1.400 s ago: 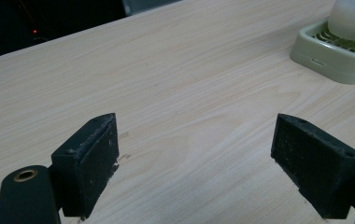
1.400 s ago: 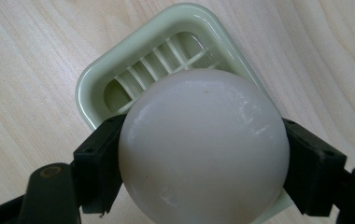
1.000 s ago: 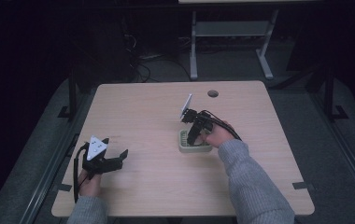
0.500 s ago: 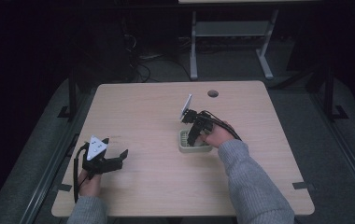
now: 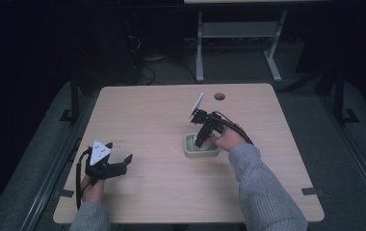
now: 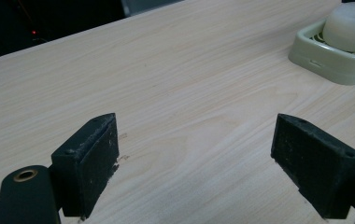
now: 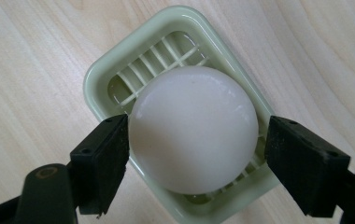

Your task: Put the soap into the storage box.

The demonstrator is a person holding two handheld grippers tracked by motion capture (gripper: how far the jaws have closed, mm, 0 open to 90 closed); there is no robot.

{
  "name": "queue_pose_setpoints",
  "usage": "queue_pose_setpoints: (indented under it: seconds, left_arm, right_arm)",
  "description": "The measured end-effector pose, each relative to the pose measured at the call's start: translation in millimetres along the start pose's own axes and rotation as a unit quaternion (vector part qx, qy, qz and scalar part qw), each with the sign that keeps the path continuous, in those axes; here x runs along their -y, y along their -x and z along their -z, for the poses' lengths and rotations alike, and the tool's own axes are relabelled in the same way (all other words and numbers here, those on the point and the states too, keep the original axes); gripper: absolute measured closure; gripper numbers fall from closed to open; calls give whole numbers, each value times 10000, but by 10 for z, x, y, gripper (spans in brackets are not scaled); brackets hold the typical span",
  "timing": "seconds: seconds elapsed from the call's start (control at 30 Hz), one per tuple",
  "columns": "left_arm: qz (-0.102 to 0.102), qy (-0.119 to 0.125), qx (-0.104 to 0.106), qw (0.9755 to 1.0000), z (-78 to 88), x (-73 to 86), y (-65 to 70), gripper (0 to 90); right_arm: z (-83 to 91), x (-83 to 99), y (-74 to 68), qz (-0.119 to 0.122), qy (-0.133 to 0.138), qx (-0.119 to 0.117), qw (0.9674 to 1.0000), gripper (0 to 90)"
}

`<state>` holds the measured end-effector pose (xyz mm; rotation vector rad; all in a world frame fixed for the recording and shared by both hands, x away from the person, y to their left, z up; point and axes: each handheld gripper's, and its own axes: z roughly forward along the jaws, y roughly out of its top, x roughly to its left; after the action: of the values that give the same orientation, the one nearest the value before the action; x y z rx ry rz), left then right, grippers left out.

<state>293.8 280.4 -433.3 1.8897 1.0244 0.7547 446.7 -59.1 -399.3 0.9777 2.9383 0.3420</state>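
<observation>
A round white bar of soap (image 7: 192, 128) lies in a pale green slatted soap dish (image 7: 105, 74) near the middle of the table. My right gripper (image 7: 192, 140) points down over the dish (image 5: 193, 150), open, one jaw on each side of the soap. Its left jaw touches the soap's edge and a thin gap shows at the right jaw. My left gripper (image 5: 118, 166) rests low at the table's front left, open and holding nothing. In the left gripper view its jaws (image 6: 194, 140) stand wide over bare wood, with the dish (image 6: 325, 60) and soap (image 6: 353, 25) far off at the upper right.
The light wooden table (image 5: 147, 115) has a round cable hole (image 5: 219, 96) near its far edge. A metal stand (image 5: 239, 33) and cables are on the dark floor beyond the table. A grey sleeve (image 5: 263, 187) crosses the front right of the table.
</observation>
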Motion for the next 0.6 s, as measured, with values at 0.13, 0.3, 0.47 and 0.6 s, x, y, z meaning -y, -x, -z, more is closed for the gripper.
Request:
queue_pose_setpoints:
  seconds: [0.13,0.3,0.47,0.6]
  left_arm:
    - [-1,8,-6,10000,9,-3,0,149]
    - [-13,-13,1,10000,4,-1,1,149]
    - [0,-8,-8,10000,6,0,-2,149]
    - [5,-6,-2,10000,6,0,1,149]
  right_arm:
    - [60,41,-2,-4,72,12,10000,217]
    - [128,83,12,-49,150,-49,9999,217]
    - [171,123,26,-64,209,-59,9997,218]
    - [210,155,24,-46,268,-77,9996,220]
